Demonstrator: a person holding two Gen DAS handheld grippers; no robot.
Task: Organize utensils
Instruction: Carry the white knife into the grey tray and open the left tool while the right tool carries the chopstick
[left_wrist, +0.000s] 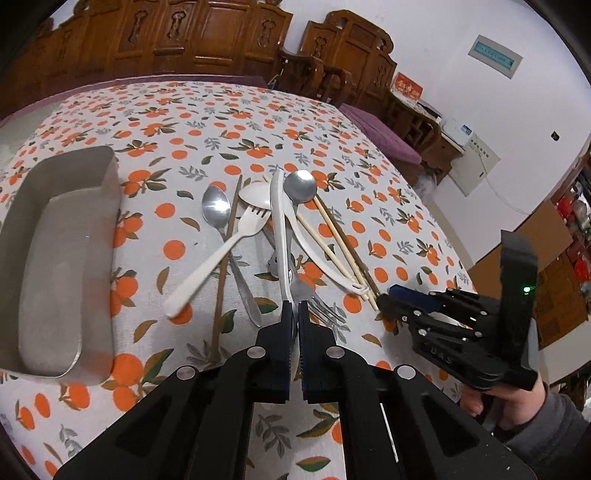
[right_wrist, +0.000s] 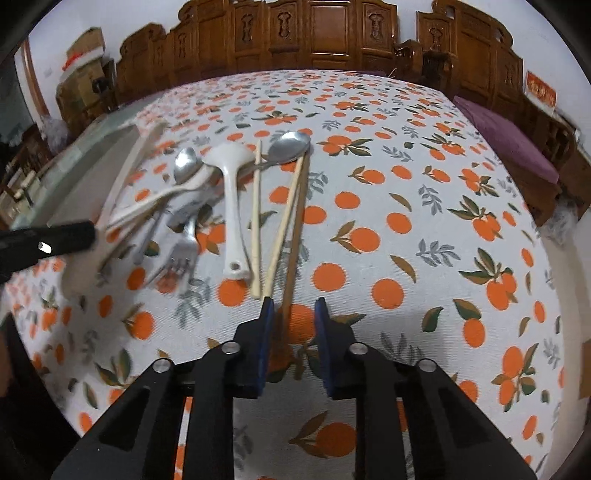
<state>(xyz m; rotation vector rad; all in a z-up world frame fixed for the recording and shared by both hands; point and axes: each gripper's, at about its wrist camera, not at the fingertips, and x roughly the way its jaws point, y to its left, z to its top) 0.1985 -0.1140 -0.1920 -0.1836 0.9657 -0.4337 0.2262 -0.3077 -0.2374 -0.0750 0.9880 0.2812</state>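
A pile of utensils lies on the orange-print tablecloth: metal spoons (left_wrist: 216, 208), a white plastic fork (left_wrist: 218, 254), a white ladle (right_wrist: 231, 206), a metal fork (right_wrist: 177, 258) and chopsticks (right_wrist: 275, 236). My left gripper (left_wrist: 293, 314) is shut on a white plastic knife (left_wrist: 279, 229), lifted over the pile. The knife shows blurred at the left of the right wrist view (right_wrist: 118, 192). My right gripper (right_wrist: 293, 310) is open, its fingers on either side of the near ends of the brown chopsticks.
A grey metal tray (left_wrist: 62, 258) stands left of the pile. Carved wooden chairs (right_wrist: 314, 33) line the far side of the table. The table's right edge (left_wrist: 424, 184) drops off towards a purple cushion and furniture.
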